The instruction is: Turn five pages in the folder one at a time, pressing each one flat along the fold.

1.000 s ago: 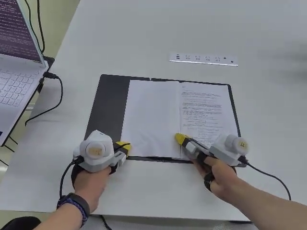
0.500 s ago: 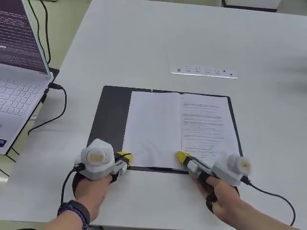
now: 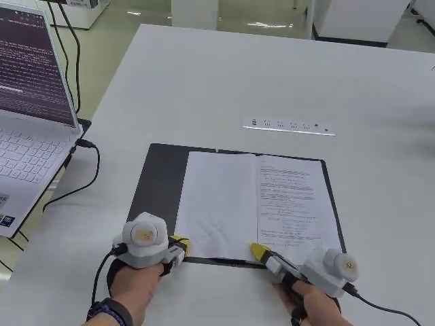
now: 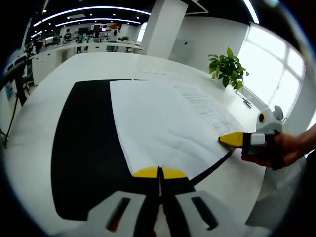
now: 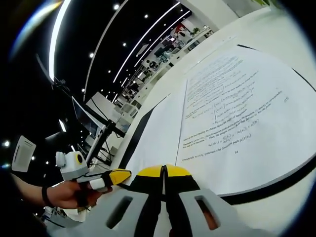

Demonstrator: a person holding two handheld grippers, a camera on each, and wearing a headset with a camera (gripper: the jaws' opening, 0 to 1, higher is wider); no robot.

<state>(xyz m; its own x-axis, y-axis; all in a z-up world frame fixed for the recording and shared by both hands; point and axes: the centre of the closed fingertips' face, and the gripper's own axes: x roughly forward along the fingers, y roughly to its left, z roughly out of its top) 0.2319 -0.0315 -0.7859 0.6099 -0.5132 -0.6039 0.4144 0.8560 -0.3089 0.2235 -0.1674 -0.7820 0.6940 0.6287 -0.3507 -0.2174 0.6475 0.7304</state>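
**Folder (image 3: pixel 160 182) open on the table, both claws closed at its near edge**

The black folder lies flat and open on the white table (image 3: pixel 204 75), straight in front of the person. A blank page (image 3: pixel 216 202) covers the right part of its left half and leaves a broad strip of black cover bare beside it. A printed page (image 3: pixel 293 200) covers the right half. The two sheets meet at the fold (image 3: pixel 256 204), which runs away from the person up the middle.

The left gripper (image 3: pixel 179 242) sits at the near left corner of the blank page. Its yellow tips are pressed together, and the left gripper view shows them right at that corner; whether they touch the paper cannot be told. The hand holding it wears a dark wristband (image 3: pixel 112 310).

The right gripper (image 3: pixel 258 252) sits at the near end of the fold. Its yellow tips are also together, with nothing visible between them. In its own view they lie over the folder's dark bottom edge, just below where the two sheets meet. The grippers are apart, with the width of the blank page between them.

Beyond the folder, a white power strip (image 3: pixel 289 126) lies flat on the table. An open laptop (image 3: pixel 30 129) stands at the left edge, with a black cable (image 3: pixel 80 178) plugged into its side. A potted plant (image 4: pixel 226 66) stands far off past the table.
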